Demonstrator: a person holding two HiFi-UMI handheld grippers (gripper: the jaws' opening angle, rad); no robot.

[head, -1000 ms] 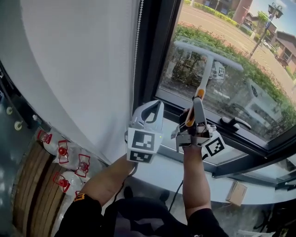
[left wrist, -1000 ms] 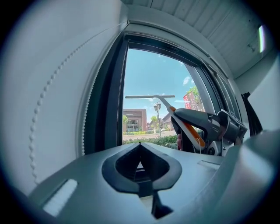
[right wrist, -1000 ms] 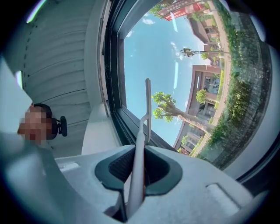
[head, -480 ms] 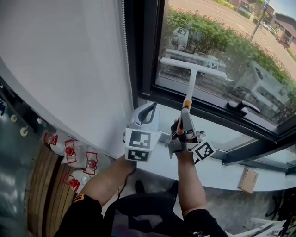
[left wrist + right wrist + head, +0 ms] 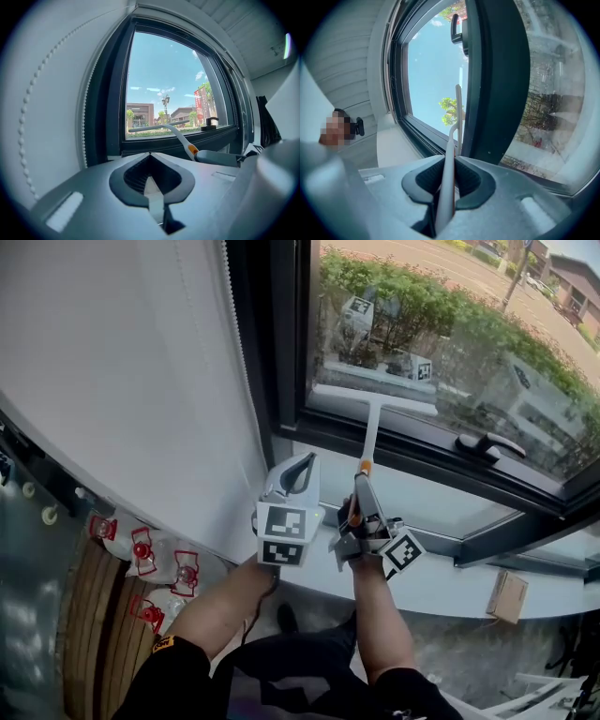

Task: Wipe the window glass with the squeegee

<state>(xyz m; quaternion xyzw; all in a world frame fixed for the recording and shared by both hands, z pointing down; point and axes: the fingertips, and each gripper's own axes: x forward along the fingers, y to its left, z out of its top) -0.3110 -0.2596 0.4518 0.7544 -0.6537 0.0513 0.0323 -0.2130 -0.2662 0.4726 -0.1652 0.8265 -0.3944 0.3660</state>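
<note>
Landmark: window frame (image 5: 286, 352). Left of it, 1 blind (image 5: 122, 352) and its bead chain (image 5: 238, 343) block passage. On its lower rail, 1 window handle (image 5: 487, 444) juts inward. The squeegee (image 5: 373, 407) spans the base of the glass (image 5: 441, 324); the pane above it and the sill (image 5: 441, 573) below the frame are open.

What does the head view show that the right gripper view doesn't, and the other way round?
Only the head view: the left gripper, the full width of the squeegee blade low on the glass, and red-labelled bags on the floor. Only the right gripper view: the right gripper seen close up, jaws pressed on both sides of the squeegee handle. Both: the squeegee, the dark window frame and the window handle.
</note>
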